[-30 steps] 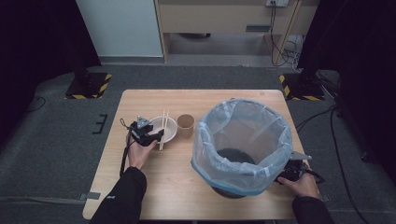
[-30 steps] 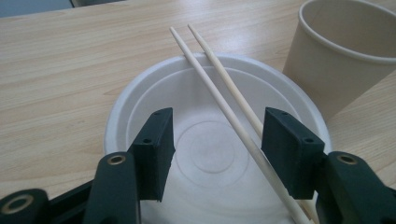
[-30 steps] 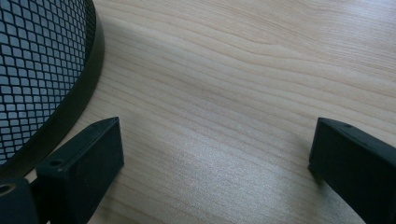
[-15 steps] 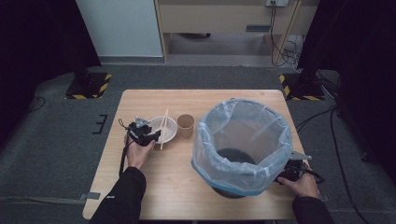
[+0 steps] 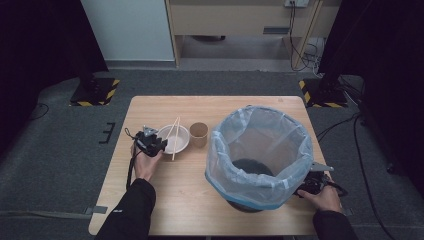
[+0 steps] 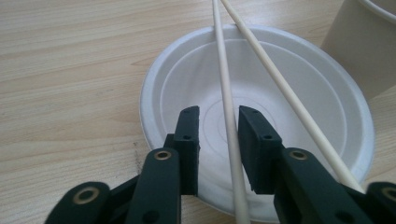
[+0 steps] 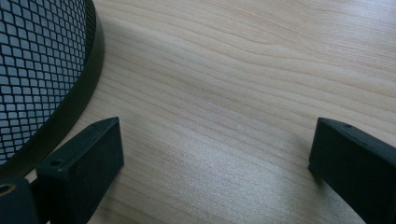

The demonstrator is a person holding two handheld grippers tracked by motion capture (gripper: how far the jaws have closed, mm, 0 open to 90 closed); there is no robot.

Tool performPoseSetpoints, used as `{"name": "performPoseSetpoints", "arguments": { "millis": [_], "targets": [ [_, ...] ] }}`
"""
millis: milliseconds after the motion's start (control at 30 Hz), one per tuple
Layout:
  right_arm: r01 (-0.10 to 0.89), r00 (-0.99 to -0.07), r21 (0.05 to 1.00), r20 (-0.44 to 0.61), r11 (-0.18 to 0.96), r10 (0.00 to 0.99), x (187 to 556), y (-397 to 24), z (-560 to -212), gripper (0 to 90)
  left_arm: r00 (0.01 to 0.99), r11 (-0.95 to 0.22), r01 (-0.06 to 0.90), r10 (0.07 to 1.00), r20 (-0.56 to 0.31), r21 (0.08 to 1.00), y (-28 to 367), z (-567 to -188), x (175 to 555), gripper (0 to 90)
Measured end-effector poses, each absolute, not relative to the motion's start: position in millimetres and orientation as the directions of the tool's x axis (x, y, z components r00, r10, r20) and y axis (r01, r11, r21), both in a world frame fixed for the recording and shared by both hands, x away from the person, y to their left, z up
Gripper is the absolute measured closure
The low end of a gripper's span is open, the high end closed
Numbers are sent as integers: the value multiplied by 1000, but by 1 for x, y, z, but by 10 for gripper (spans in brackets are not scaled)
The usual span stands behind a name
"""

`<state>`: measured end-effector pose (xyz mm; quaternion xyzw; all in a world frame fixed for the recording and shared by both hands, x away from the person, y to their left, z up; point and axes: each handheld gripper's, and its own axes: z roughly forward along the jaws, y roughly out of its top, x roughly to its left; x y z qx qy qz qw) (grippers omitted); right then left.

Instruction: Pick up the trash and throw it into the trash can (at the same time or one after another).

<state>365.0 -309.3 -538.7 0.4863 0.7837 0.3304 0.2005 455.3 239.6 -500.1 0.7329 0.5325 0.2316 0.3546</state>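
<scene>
on the wooden table, left gripper jaws have just been closing, narrow but not yet pinching, around a chopstick running lengthwise between them across the white bowl.

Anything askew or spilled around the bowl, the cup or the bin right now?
Nothing spilled or damaged. The two wooden chopsticks lie splayed across the empty white paper bowl, one of them between the left gripper's jaws, which have just been closing without pressing it yet. The brown paper cup and bag-lined mesh bin stand upright.
</scene>
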Motion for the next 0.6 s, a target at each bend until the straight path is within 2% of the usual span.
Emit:
{"name": "performPoseSetpoints", "arguments": {
  "millis": [367, 600],
  "targets": [
    [629, -447, 713, 6, 310, 894, 365, -309, -539, 32, 322, -193, 615, 946, -21, 765, 240, -497, 454, 837],
    [629, -447, 713, 6, 309, 894, 365, -309, -539, 32, 324, -196, 616, 946, -19, 763, 241, -497, 454, 852]
  ]
}}
